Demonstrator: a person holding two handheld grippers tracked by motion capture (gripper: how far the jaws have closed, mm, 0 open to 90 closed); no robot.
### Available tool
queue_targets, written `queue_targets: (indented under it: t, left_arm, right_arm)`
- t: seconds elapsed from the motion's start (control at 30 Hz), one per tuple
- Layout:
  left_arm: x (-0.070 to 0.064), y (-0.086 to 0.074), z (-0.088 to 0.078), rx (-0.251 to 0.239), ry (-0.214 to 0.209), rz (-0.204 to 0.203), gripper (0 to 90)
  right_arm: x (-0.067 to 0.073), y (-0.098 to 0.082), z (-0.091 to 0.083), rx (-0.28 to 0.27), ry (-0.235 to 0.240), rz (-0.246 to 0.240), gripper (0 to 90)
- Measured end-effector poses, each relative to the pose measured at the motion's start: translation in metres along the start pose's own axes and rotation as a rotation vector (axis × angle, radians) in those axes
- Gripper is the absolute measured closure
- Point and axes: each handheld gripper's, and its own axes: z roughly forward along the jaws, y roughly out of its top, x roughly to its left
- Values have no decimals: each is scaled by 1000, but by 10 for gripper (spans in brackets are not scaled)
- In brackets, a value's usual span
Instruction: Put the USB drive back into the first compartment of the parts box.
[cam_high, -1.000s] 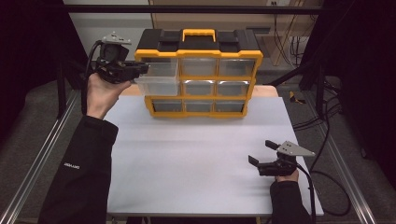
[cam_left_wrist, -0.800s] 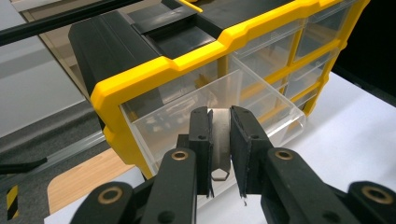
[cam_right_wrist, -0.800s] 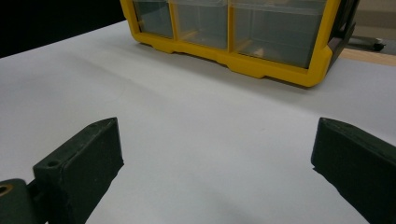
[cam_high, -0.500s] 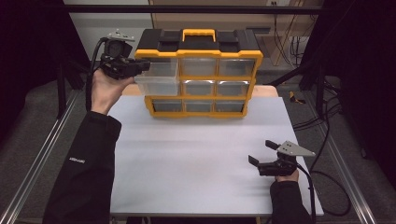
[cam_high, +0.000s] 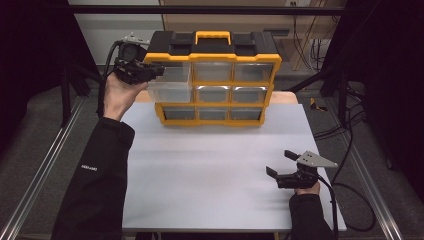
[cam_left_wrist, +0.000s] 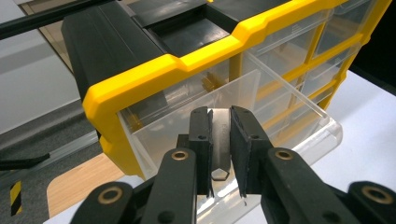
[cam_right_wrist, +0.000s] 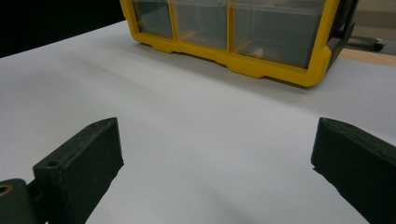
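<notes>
drawer (cam_high: 170, 85) pulled out | left gripper (cam_left_wrist: 220, 140) jaws pinching it | right gripper (cam_high: 281, 164) jaws spread

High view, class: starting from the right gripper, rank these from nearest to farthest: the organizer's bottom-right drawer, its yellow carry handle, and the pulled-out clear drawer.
From the right gripper, low at the table's right:
1. Bottom-right drawer, the organizer's lower right corner, facing the gripper.
2. Pulled-out clear drawer, upper left, in the left gripper.
3. Yellow carry handle, on top, at the back; close to the second, but slightly farther.
</notes>
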Motion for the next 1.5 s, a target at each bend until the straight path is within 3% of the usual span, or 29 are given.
queue_targets:
  t: [0.83, 1.2, 1.5]
  left_arm:
    - [2, -9, 21, 44, 7, -6, 779]
    - [4, -11, 21, 31, 21, -10, 770]
    - [4, -11, 6, -38, 15, -37, 590]
  right_arm:
    - [0, 0, 0, 5, -1, 0, 22]
    - [0, 0, 0, 4, -2, 0, 22]
    - [0, 0, 0, 2, -3, 0, 22]
